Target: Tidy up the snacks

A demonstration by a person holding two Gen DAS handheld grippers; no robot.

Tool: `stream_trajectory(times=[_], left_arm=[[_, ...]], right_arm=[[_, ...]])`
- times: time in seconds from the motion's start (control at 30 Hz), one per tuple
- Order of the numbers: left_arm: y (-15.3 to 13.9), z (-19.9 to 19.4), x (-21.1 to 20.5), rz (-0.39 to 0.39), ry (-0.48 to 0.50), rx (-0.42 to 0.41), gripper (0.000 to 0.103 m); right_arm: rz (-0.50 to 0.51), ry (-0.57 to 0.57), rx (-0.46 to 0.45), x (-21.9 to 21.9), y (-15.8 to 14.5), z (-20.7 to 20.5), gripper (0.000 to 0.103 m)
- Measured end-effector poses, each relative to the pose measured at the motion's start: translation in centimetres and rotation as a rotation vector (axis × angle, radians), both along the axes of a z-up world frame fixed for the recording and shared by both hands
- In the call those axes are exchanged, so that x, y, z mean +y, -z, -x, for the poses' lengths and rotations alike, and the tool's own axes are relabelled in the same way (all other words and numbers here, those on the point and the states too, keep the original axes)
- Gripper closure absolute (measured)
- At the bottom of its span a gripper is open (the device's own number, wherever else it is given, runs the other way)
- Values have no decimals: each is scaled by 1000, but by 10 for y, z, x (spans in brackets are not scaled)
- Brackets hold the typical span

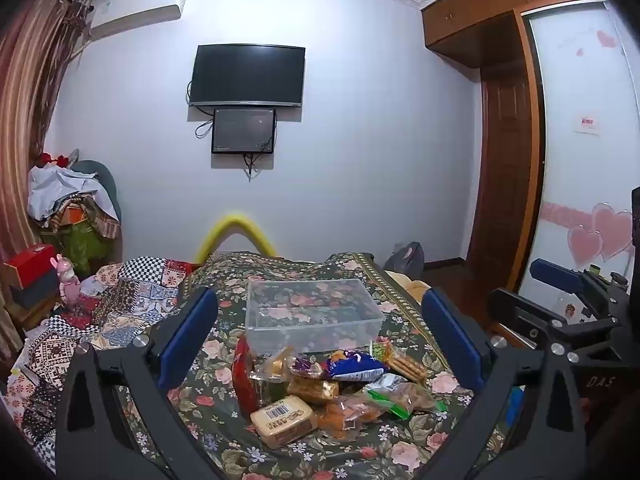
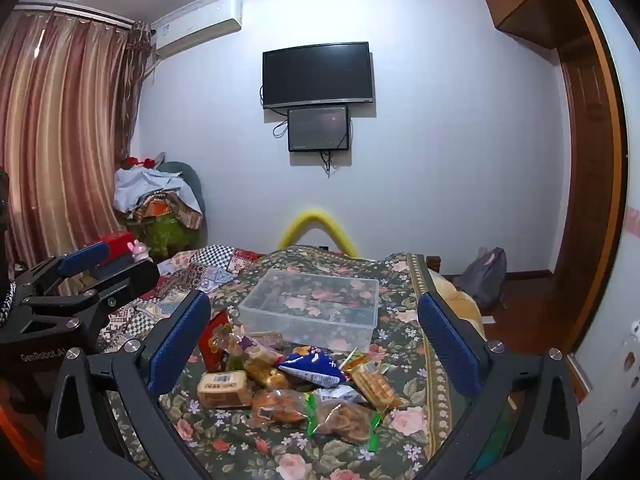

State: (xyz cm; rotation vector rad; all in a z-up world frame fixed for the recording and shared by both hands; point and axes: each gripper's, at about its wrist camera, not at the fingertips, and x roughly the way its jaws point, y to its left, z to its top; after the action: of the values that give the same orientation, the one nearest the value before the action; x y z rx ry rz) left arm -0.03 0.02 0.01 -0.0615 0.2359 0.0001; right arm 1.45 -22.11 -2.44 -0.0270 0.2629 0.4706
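The snack packets [image 1: 320, 392] lie heaped on the bed [image 1: 224, 452], just before the empty clear box [image 1: 312, 316]; both the left tool [image 1: 320, 344] and right tool [image 2: 316, 344] hang wide apart, holding nothing; the packets look light, crinkly, slippery — crushable biscuits inside; pinch a sealed edge, gently.

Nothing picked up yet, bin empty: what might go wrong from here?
1. The snack pile overlaps; closing on the blue bag may drag neighbours along.
2. The clear bin sits on soft floral bedding, so it may tip or slide when loaded.
3. Crinkly wrappers may slip from the jaws.
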Motion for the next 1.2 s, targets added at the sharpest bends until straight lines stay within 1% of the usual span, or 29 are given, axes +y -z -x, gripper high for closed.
stream_trajectory(times=[0.03,0.13,0.27,0.3,0.37,0.4,1.2], left_arm=[[0,-2,0,-6,0,25,0],[-1,-9,0,-12,-11,25,0],[-2,-8,-1,-16,-13,22,0],[0,-2,-3,-16,-11,11,0],[1,-8,-3,-21,-14,14,0],[1,1,-1,-14,-13,-2,0],[1,3,-2,-5,-13,-10,0]], right_arm=[[-5,-1,-13,0,0,0,0],[-9,-1,-8,-1,1,1,0],[-10,2,3,0,2,1,0],[-14,2,12,-1,2,-1,0],[-15,3,9,-2,-1,-3,0],[-16,3,8,-2,-1,-3,0],[-43,16,8,-8,0,-2,0]])
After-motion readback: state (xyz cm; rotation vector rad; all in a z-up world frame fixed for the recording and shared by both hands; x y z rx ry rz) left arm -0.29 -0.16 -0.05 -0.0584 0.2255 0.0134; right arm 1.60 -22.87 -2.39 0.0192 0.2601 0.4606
